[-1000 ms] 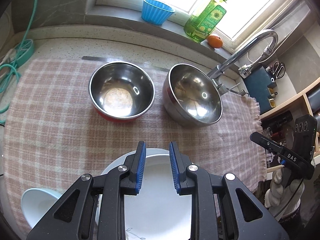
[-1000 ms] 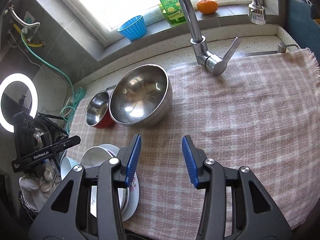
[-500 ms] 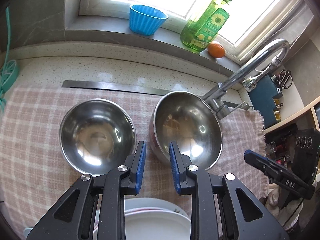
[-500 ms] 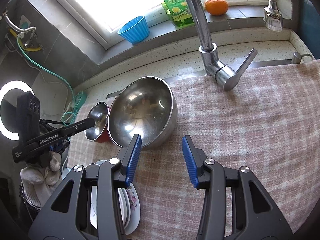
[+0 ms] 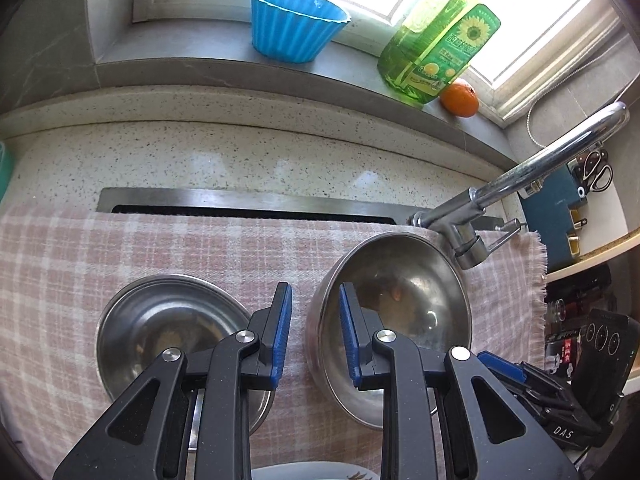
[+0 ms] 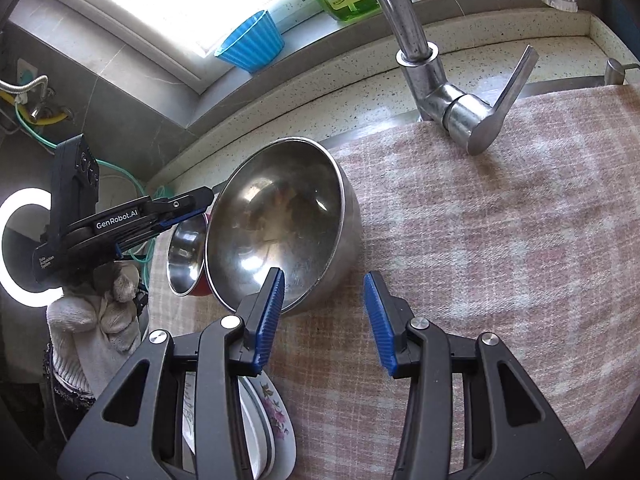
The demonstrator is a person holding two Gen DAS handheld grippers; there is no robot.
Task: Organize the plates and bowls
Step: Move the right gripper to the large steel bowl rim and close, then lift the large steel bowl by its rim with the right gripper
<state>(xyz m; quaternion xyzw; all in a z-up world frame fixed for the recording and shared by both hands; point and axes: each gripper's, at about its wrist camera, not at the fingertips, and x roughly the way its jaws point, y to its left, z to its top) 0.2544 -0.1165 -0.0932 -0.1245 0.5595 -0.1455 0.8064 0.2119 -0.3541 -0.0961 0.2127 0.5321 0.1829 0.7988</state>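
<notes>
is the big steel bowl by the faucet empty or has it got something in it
Empty: the large steel bowl shows only bare shiny metal and reflections inside, in both wrist views.

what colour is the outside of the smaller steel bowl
Red, seen on the smaller bowl in the right wrist view.

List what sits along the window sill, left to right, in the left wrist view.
blue cup → green dish soap bottle → orange
</notes>
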